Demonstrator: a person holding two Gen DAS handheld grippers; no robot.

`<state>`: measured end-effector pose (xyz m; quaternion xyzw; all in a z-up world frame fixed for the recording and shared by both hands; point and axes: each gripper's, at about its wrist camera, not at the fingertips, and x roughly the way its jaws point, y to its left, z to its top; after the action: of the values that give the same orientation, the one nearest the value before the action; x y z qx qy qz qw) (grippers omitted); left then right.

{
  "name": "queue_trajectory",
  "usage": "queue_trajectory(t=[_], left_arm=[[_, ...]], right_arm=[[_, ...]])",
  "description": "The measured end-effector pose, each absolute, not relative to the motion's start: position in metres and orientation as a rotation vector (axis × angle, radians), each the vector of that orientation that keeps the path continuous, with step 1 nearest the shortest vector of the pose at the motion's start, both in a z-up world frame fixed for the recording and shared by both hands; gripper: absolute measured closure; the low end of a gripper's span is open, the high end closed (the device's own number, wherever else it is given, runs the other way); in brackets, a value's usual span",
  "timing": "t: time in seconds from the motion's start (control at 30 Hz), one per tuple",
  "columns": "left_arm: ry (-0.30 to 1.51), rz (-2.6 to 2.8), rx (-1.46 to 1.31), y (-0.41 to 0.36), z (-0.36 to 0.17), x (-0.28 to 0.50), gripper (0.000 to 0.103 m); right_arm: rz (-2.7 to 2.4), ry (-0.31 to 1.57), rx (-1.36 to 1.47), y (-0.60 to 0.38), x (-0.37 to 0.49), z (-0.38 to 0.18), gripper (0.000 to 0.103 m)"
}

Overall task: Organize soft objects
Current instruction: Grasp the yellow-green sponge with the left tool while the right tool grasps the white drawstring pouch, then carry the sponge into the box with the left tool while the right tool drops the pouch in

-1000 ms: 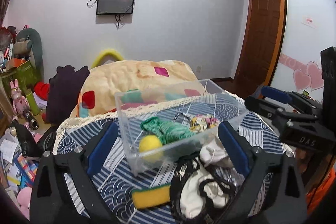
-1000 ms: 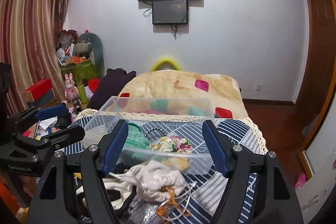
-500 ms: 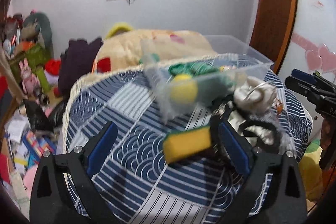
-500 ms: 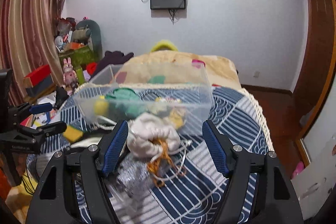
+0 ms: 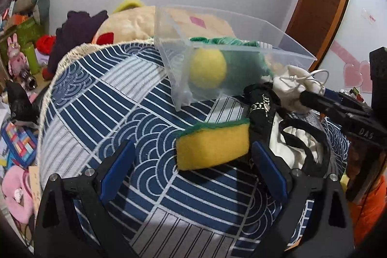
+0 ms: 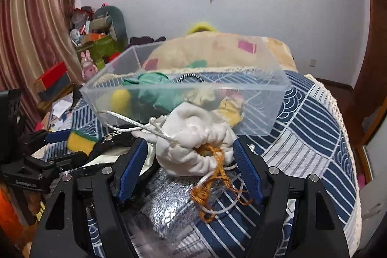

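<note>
Yellow sponge (image 5: 212, 145) with green scrub top sits on the blue wave-pattern counter cloth (image 5: 101, 113), between our left gripper (image 5: 191, 171) tips, nearer the right-side pad. Jaws spread wide, not touching it. A second ago the sponge was low in frame behind a box-filled view — now we've dropped in and it fills the centre.

White drawstring pouch (image 6: 193, 139) lies just in front of the clear plastic box (image 6: 261, 98), between the right gripper (image 6: 189, 171) pads; jaws spread, contact unclear. Orange thread (image 6: 212, 183) and white cord trail off it toward the camera. Earlier the pouch was smaller and lower in view; right gripper has closed in on it.

Box holds a yellow ball (image 5: 208, 68), green knit (image 6: 154, 86) and some floral fabric — contents unchanged. Black-strapped white garment (image 5: 290, 137) lies right of the sponge, touching it. Silver pouch (image 6: 169, 209) sits under the right gripper.
</note>
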<state>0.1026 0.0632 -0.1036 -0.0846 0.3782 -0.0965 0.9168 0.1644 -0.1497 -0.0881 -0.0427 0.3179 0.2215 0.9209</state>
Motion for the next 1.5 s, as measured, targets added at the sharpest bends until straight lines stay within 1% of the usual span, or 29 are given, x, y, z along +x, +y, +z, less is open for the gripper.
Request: queue_trajectory(t=[0.07,0.13,0.17,0.2,0.23,0.27,0.33,0.37,0.4,0.53,0.6,0.97,1.03,1.17,1.23,1.33,1.4,1.47,1.5], left_arm=[[0.776,-0.200,-0.179,0.061,-0.105,0.105,0.005],[0.765,-0.192,-0.180,0.059,-0.105,0.106,0.005],[0.760,-0.193,-0.181,0.058,-0.105,0.106,0.005],[0.753,-0.194,-0.180,0.056,-0.104,0.106,0.009],[0.744,-0.199,-0.178,0.055,-0.102,0.106,0.018],[0.740,-0.219,-0.176,0.052,-0.101,0.106,0.022],[0.741,-0.249,-0.173,0.048,-0.099,0.107,0.037],[0.738,-0.261,-0.170,0.046,-0.098,0.106,0.041],[0.735,-0.272,-0.167,0.045,-0.097,0.105,0.047],[0.718,-0.263,-0.145,0.042,-0.092,0.097,0.053],[0.706,-0.248,-0.140,0.044,-0.088,0.092,0.053],[0.564,-0.188,-0.135,0.060,-0.043,0.068,0.053],[0.544,-0.185,-0.133,0.061,-0.037,0.066,0.057],[0.509,-0.182,-0.132,0.061,-0.021,0.067,0.060],[0.493,-0.178,-0.116,0.060,-0.015,0.067,0.064],[0.482,-0.145,-0.076,0.062,-0.012,0.069,0.064],[0.508,-0.127,-0.068,0.068,-0.016,0.068,0.063],[0.550,-0.127,-0.081,0.075,-0.024,0.069,0.058],[0.573,-0.120,-0.094,0.081,-0.030,0.069,0.053]], right_arm=[[0.448,0.656,-0.088,-0.148,0.166,-0.090,0.034],[0.440,0.646,-0.092,-0.149,0.164,-0.091,0.052],[0.434,0.645,-0.099,-0.149,0.163,-0.090,0.055],[0.435,0.643,-0.102,-0.149,0.163,-0.090,0.061],[0.434,0.642,-0.097,-0.150,0.162,-0.090,0.068],[0.431,0.641,-0.092,-0.153,0.161,-0.089,0.070],[0.440,0.639,-0.069,-0.158,0.160,-0.087,0.079],[0.439,0.636,-0.059,-0.161,0.159,-0.086,0.081],[0.439,0.634,-0.056,-0.162,0.159,-0.086,0.084],[0.444,0.607,-0.056,-0.166,0.151,-0.079,0.088],[0.443,0.584,-0.067,-0.165,0.145,-0.073,0.090],[0.440,0.472,-0.070,-0.170,0.124,-0.043,0.090],[0.442,0.457,-0.064,-0.171,0.124,-0.039,0.090],[0.441,0.430,-0.059,-0.172,0.122,-0.030,0.090],[0.440,0.417,-0.060,-0.172,0.122,-0.027,0.090],[0.439,0.408,-0.060,-0.171,0.122,-0.025,0.090],[0.439,0.408,-0.059,-0.172,0.122,-0.025,0.090],[0.443,0.415,-0.058,-0.172,0.122,-0.026,0.090],[0.443,0.419,-0.056,-0.172,0.123,-0.027,0.090]])
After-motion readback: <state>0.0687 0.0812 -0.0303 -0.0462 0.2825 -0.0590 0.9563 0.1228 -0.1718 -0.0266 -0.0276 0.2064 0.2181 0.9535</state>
